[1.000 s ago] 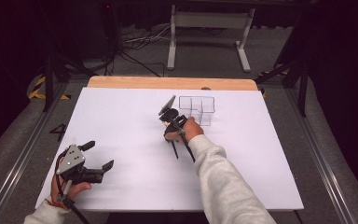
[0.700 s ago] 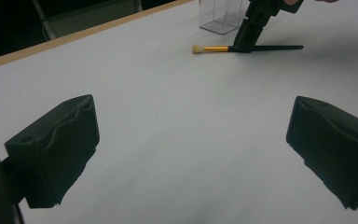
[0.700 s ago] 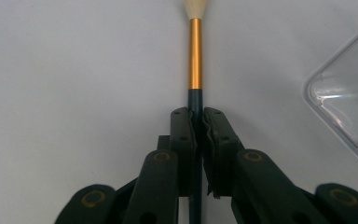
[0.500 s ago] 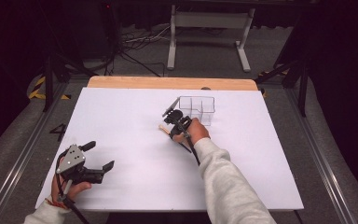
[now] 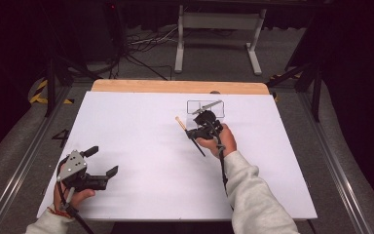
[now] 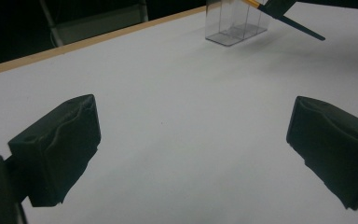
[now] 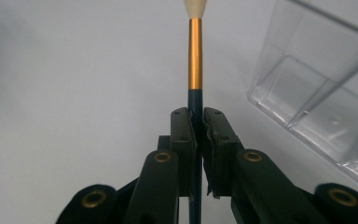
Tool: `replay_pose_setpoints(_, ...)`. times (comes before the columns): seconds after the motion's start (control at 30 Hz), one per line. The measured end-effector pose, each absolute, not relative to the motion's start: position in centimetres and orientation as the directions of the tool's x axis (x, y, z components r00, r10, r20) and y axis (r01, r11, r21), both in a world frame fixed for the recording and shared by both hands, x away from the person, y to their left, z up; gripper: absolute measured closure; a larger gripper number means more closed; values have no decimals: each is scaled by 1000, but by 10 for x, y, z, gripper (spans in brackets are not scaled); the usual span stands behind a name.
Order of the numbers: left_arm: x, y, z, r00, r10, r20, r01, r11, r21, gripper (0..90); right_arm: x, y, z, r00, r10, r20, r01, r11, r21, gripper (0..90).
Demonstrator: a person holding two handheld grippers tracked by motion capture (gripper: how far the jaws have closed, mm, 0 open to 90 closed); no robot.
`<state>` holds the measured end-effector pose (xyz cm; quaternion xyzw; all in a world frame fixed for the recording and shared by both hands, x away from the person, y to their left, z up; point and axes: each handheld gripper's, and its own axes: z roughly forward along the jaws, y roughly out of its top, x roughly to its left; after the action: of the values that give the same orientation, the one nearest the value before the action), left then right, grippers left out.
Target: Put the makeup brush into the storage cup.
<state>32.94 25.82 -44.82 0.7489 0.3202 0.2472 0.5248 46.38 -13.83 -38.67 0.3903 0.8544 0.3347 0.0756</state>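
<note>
One slim brush [image 7: 195,60], gold ferrule, clamped in right gripper [image 7: 198,116], left gripper [image 6: 191,154] wide open.

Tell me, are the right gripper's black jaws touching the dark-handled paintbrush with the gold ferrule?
Touching: in the right gripper view the right gripper has both jaws clamped on the paintbrush.
</note>
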Motion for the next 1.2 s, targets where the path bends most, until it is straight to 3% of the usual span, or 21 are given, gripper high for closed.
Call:
replay_pose_setpoints(0.43, 329, 258, -448, 665, 746, 36, 218, -240, 946, 37, 426, -185, -367, -699, 702, 136, 471, 309, 826, 839)
replay_pose_setpoints(1.2, 328, 256, -450, 677, 735, 49, 205, -252, 946, 28, 420, -210, -357, -685, 728, 31, 218, 165, 962, 838)
